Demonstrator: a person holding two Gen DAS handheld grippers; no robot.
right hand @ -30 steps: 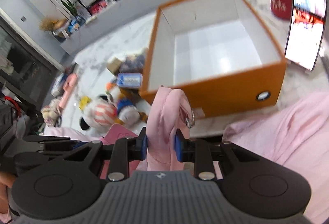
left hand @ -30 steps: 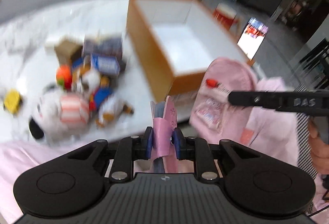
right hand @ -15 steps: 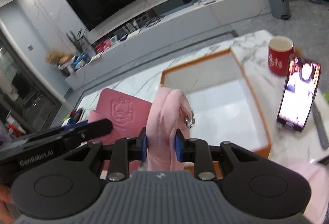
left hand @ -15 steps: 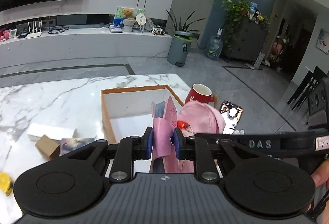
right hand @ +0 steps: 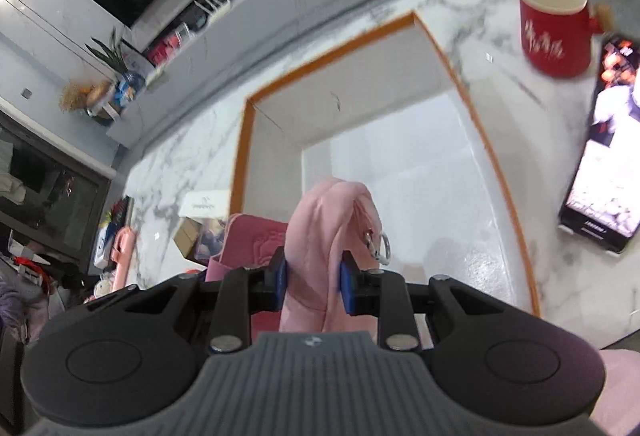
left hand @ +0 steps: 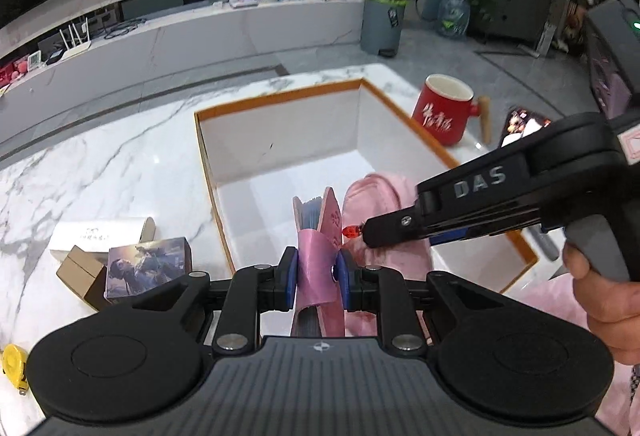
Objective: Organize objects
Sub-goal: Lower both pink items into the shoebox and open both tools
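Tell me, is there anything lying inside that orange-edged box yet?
No, the orange-edged box shows only its bare white floor; the pink pouch is held above it by the right tool.

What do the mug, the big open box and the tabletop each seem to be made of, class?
Mug: glossy red glaze, likely ceramic, with a wood-like handle. Big open box: probably stiff card, with thin orange edges and matt white walls. Tabletop: polished white stone or a marble look-alike, grey-veined and reflective.

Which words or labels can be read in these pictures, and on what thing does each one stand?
"DAS": on the side of the right tool, in raised letters.
Red mug: white brush characters, not legible to me.
White box: small print, too small to read.
Phone: a line under the screen, too blurred.
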